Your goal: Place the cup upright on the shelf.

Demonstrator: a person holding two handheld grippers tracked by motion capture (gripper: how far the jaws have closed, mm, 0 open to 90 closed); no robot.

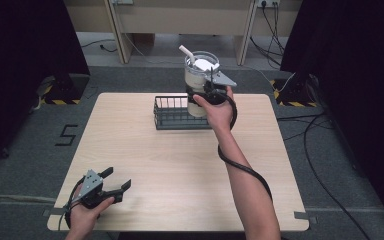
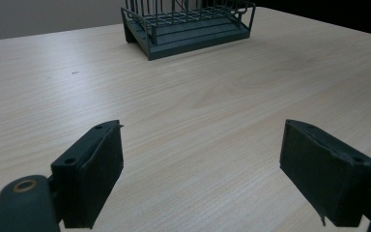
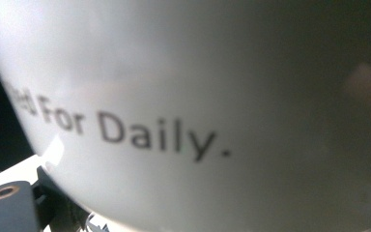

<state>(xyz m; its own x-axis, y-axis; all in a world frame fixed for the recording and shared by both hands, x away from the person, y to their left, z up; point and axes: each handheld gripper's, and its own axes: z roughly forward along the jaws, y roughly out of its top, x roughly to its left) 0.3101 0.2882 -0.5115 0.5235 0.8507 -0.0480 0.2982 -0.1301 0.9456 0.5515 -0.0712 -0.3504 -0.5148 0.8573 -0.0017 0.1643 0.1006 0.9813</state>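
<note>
A tall white tumbler (image 1: 200, 75) with a lid and a white straw (image 1: 186, 53) stands upright at the right end of a dark wire basket (image 1: 172, 114). My right gripper (image 1: 201, 95) is shut on its lower body. Whether its base rests on the basket floor is hidden. Up close, the tumbler's wall (image 3: 198, 96) carries grey lettering ending in "For Daily." My left gripper (image 1: 117, 178) sits low at the table's front left corner, open, with nothing between its jaws (image 2: 200, 159). It faces the basket (image 2: 188, 29) across bare wood.
The light wooden table (image 1: 180, 165) ends just behind the basket. Beyond it lie grey floor, cables (image 1: 320, 125) at the right and wooden furniture legs (image 1: 120, 30) at the back. Dark curtains flank both sides.
</note>
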